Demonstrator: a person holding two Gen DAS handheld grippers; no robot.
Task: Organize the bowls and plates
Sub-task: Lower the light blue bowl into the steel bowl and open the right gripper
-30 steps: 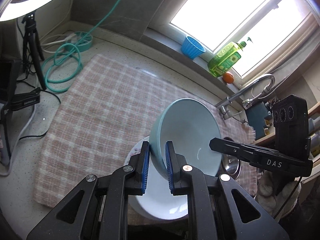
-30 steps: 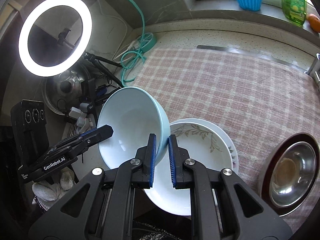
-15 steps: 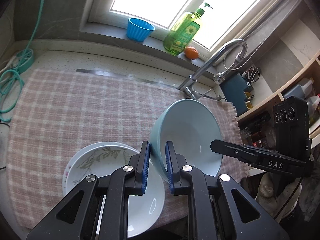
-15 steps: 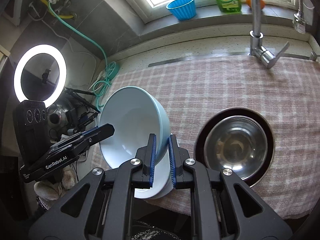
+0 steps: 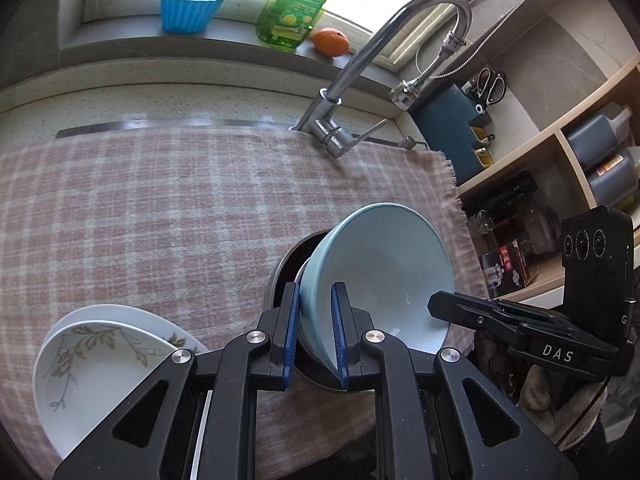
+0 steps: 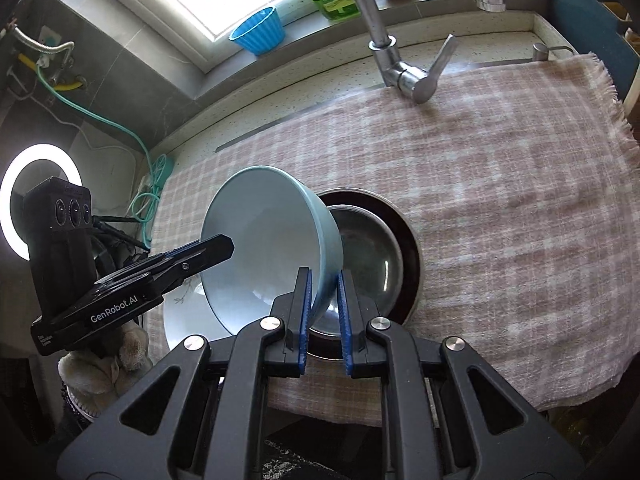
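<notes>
A pale blue bowl (image 5: 384, 268) hangs tilted on edge above the checked cloth (image 5: 160, 208) that covers the tabletop, pinched at opposite points of its rim by two hand-held grippers. The left gripper (image 5: 316, 336) has its fingers closed on the rim at the bowl's 7 o'clock in the left wrist view; the right gripper (image 6: 323, 316) has its fingers closed on the rim at about 5 o'clock in the right wrist view. Just under the bowl, a steel bowl (image 6: 368, 256) sits inside a dark plate (image 6: 408, 240).

The blue bowl looks like glazed ceramic: stiff, fairly heavy, smooth and likely slippery at the rim, and liable to chip or crack if knocked against the steel below. The rim is the only practical hold, and a grip on two sides, as here, seems the safest way to keep it from swinging.

The count: one blue bowl, one steel bowl, one dark plate, and two white plates (image 5: 100, 364) stacked at 8 o'clock from the blue bowl in the left wrist view, the upper one leaf-patterned. On the sill at 12 o'clock stand one blue cup (image 5: 192, 8), one green bottle (image 5: 300, 4) and one orange (image 5: 330, 41), with the tap (image 5: 400, 24) arching in front.
</notes>
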